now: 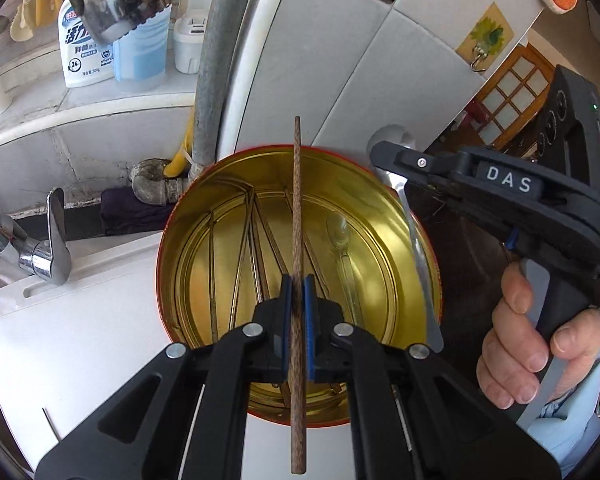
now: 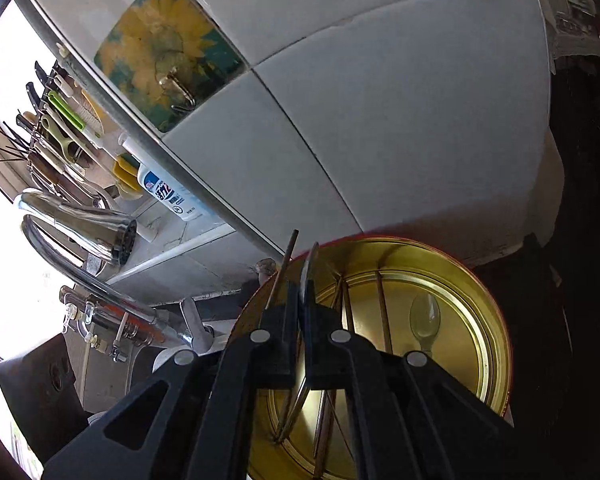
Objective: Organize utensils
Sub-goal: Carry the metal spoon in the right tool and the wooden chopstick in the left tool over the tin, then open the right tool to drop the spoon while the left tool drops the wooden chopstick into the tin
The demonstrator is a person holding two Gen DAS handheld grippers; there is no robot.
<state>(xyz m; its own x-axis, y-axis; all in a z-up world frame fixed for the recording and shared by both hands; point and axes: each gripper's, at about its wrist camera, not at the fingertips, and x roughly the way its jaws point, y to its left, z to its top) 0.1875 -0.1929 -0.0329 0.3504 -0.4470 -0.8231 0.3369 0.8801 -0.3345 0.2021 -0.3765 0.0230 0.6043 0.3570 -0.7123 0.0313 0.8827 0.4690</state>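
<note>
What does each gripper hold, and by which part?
Left gripper clamps a wooden chopstick near mid-length. Right gripper pinches a metal spoon near its bowl end.

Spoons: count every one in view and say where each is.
2. One metal spoon is gripped by the right gripper above the tin's right rim; one clear spoon lies inside the tin. The grippers may hide others.
</note>
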